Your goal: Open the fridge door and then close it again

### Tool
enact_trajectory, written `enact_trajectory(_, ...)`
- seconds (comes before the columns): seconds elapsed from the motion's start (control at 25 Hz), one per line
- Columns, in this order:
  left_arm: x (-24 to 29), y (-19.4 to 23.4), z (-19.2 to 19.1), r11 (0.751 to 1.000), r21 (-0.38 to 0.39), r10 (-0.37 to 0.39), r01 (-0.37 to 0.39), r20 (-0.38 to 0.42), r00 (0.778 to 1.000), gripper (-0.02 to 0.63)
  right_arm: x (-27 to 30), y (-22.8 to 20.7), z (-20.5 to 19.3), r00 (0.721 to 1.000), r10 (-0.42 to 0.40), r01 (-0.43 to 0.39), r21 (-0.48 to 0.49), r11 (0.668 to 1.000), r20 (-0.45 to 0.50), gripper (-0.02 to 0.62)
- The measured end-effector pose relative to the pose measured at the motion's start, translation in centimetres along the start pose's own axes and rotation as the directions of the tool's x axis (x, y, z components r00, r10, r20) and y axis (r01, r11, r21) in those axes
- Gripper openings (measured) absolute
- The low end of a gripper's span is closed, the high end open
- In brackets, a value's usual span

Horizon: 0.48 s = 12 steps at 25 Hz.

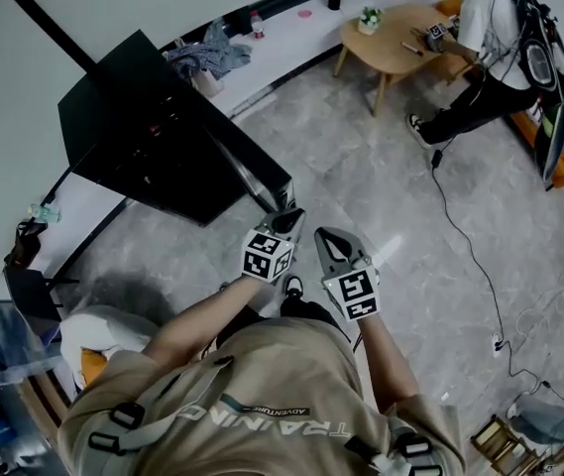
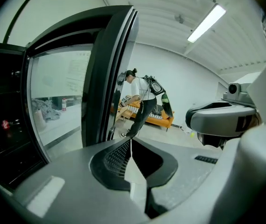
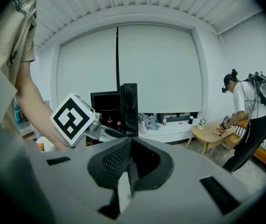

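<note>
The black fridge stands at the left with its glass door swung open towards me. My left gripper is shut and empty, its tips just short of the door's free edge. In the left gripper view the jaws of the left gripper meet in front of the door frame, and red-capped bottles show inside the fridge. My right gripper hovers beside the left one, shut and empty. The right gripper view shows the right gripper with the door edge-on beyond it.
A person stands at a low wooden table at the back right. A cable runs over the grey floor. A white ledge with clothes and a bottle runs along the wall. A chair stands at the left.
</note>
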<state>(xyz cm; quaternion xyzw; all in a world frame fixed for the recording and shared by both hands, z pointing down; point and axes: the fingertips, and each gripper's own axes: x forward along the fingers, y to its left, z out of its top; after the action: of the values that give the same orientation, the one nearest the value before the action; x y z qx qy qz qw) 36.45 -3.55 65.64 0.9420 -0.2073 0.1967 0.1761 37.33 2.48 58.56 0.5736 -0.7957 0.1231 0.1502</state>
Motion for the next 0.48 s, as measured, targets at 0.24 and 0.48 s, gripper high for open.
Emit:
enact_trajectory(0.24,2.3,-0.8,1.3,0.999,-0.036,-0.037,0.037,-0.004,0.999,0.004,-1.1,-2.2,-0.7,0.999,-0.032,0.032,0.017,0.999,-0.009,0.005)
enact_trajectory(0.48,2.0,-1.9,1.8,0.995,-0.005,-0.096,0.096,-0.006,0.995,0.002,-0.8,-3.3,-1.3,0.999,-0.045,0.045,0.039,0.998,-0.016,0.005)
